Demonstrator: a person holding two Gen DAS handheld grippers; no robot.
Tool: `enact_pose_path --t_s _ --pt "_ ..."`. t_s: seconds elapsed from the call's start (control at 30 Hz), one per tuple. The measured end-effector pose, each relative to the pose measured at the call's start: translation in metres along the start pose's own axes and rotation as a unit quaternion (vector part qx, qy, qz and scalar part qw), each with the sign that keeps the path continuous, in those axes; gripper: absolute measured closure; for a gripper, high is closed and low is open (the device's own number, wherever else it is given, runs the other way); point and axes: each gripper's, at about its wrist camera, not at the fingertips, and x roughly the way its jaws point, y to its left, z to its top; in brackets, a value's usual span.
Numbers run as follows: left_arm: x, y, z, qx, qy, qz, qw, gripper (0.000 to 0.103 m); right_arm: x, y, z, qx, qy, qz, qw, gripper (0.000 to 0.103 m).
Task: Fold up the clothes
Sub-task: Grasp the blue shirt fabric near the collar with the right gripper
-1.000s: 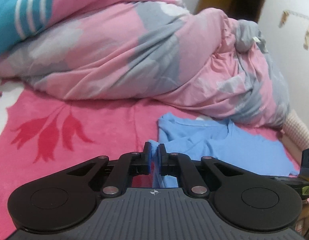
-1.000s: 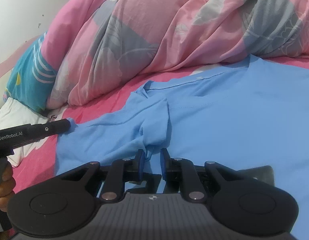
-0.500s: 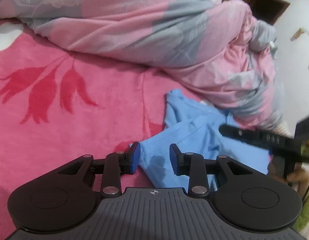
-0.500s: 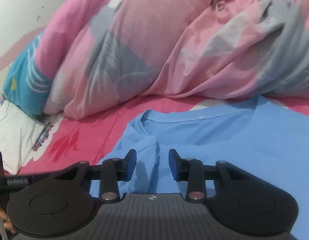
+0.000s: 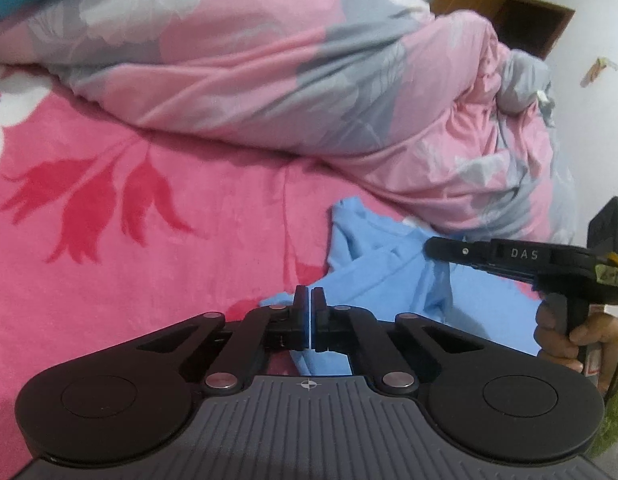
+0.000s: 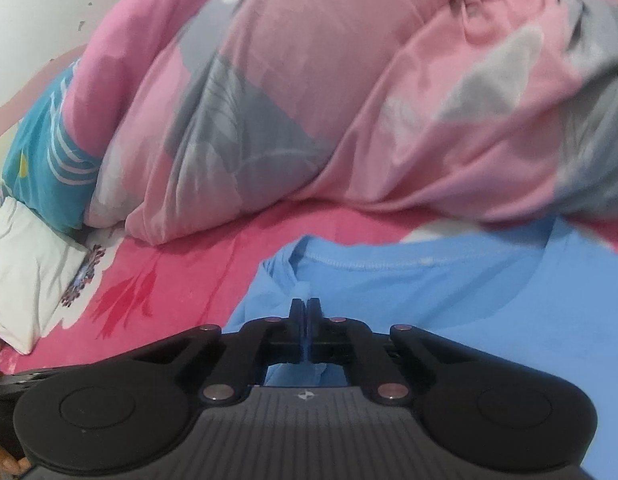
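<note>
- The blue T-shirt point(image 6: 449, 320) lies on the bed's pink flowered blanket point(image 5: 149, 248), just in front of the heaped pink and grey duvet point(image 5: 289, 72), with its neckline toward the duvet.
- The left gripper point(image 5: 310, 300) has its jaws closed on a thin edge of the shirt's blue cloth, which shows as a sliver between the pads.
- The right gripper point(image 6: 306, 308) is likewise clamped shut on a bunched fold near the collar; in the left wrist view it reaches in from the right, held by a hand point(image 5: 569, 332).
- Risk: both grips take only a narrow bit of fabric, so a quick lift or pull apart could slip the cloth out of the jaws.
- Risk: the bunched sleeve near the collar may stay crumpled inside the fold, giving a lumpy result.
- Risk: the duvet sits close, so carrying the shirt that way could drag against it and skew the fold.
</note>
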Motion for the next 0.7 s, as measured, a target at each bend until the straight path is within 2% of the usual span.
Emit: enact_pose_path --t_s 0.1,0.23,0.3,0.37,0.47,0.53,0.6,0.7 --pt "-0.017 -0.002 0.003 -0.007 -0.029 0.001 0.9995 0.103 -0.01 0.015 0.007 -0.036 -0.025 -0.018 0.999 0.103" --pt "-0.048 -0.002 0.007 -0.013 -0.082 0.004 0.9966 0.103 -0.017 0.047 0.021 -0.092 -0.063 -0.018 0.994 0.103" --pt "-0.057 0.001 0.007 -0.015 -0.092 0.008 0.9956 0.103 -0.015 0.064 0.031 -0.108 -0.072 -0.007 0.992 0.103" --pt "-0.055 0.007 0.007 -0.017 -0.083 0.015 0.9963 0.103 -0.011 0.075 0.036 -0.118 -0.07 -0.002 0.991 0.103" --pt "-0.039 0.019 0.006 -0.033 -0.034 -0.002 0.9989 0.101 -0.007 0.08 0.033 -0.129 -0.066 -0.01 0.989 0.103" --pt "-0.024 0.022 0.007 -0.038 -0.006 -0.001 0.9992 0.093 -0.008 0.071 0.026 -0.116 -0.062 -0.015 0.991 0.103" --pt "-0.009 0.021 0.008 -0.035 0.01 0.002 0.9993 0.076 -0.009 0.06 0.019 -0.101 -0.058 -0.02 0.993 0.103" --pt "0.012 0.014 0.009 -0.018 0.029 0.001 0.9994 0.073 -0.008 0.043 0.01 -0.08 -0.05 -0.024 0.995 0.103"
